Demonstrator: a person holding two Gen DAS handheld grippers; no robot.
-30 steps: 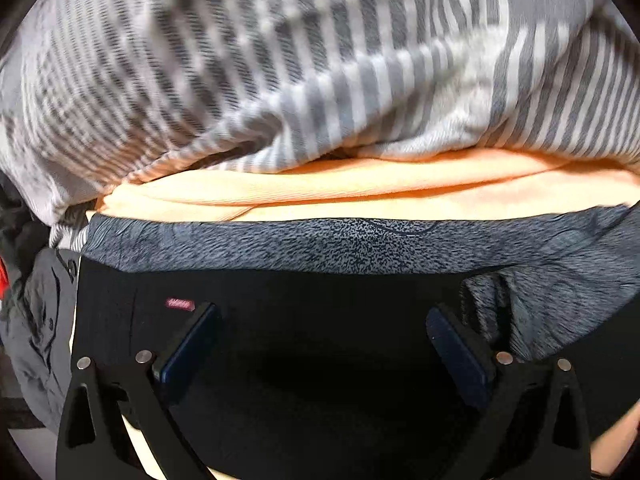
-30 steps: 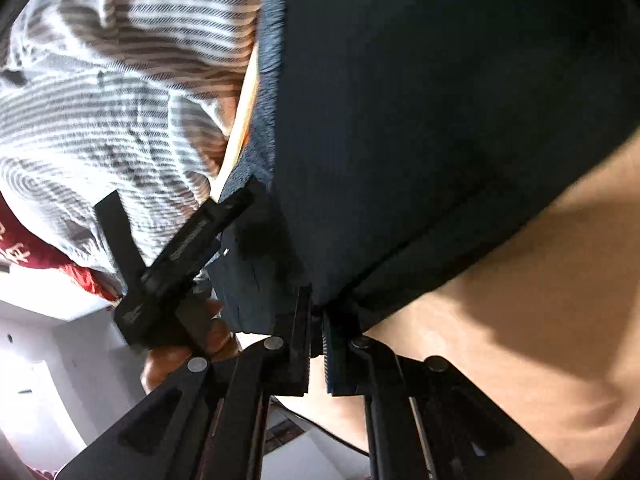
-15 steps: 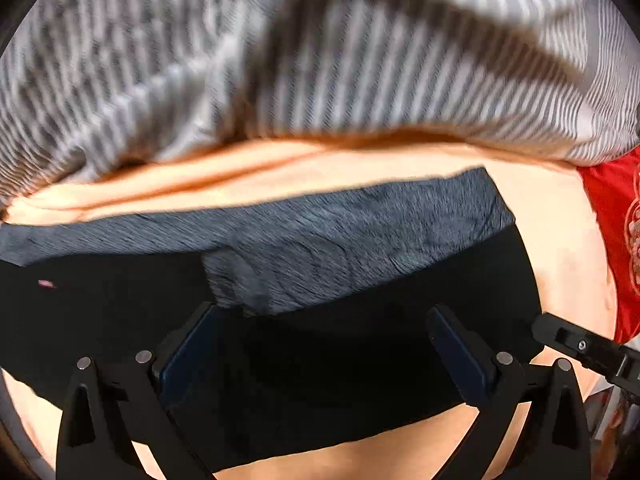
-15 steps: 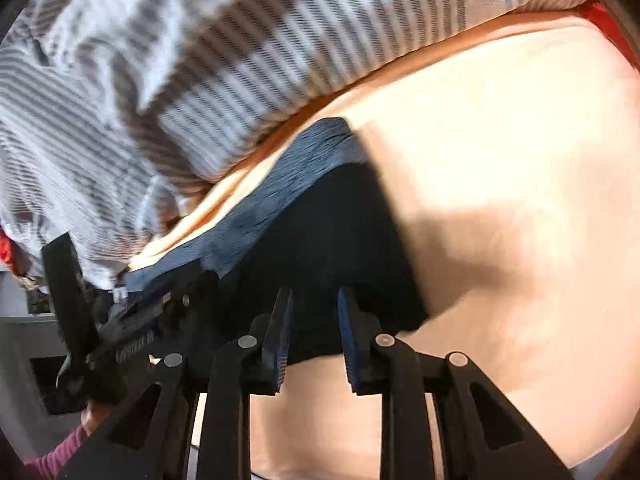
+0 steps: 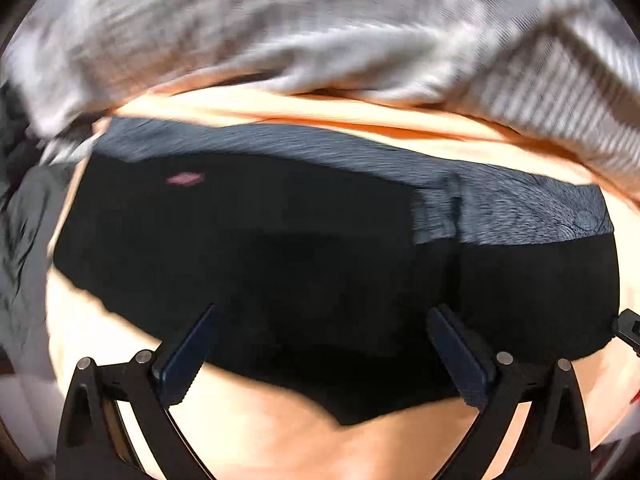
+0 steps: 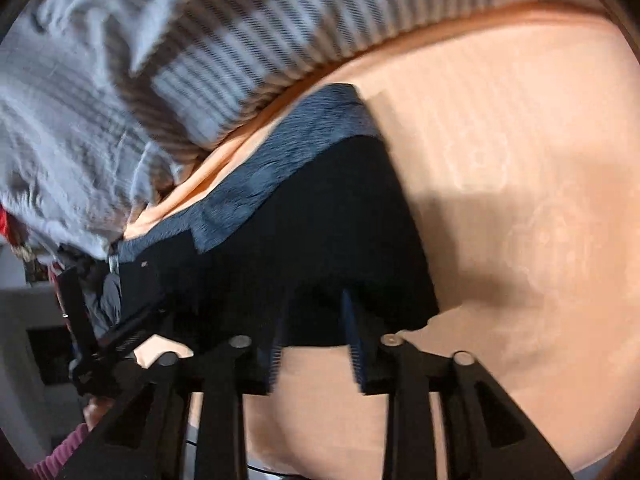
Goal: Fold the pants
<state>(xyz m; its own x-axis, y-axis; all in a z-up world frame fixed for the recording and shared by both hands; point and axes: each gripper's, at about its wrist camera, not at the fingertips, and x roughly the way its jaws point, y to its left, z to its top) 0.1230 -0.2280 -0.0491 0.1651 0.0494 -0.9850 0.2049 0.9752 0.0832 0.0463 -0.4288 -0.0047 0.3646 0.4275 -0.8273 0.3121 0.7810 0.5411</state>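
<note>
The black pants (image 5: 304,256) with a grey heathered waistband (image 5: 500,208) lie folded flat on the peach sheet (image 5: 280,432). They also show in the right wrist view (image 6: 320,264). My left gripper (image 5: 320,328) is open, its fingers spread wide over the near edge of the pants, holding nothing. My right gripper (image 6: 314,320) is open over the near corner of the pants, not gripping the cloth. The left gripper also shows at the left of the right wrist view (image 6: 116,336).
A grey and white striped blanket (image 5: 320,28) is heaped beyond the pants; it shows in the right wrist view too (image 6: 160,60). Dark grey clothing (image 5: 24,240) lies at the left. Bare peach sheet (image 6: 520,200) spreads to the right.
My right gripper has let go of the pants corner and opened. The pants now lie flat on the sheet. My left gripper has drawn back toward their near edge.
</note>
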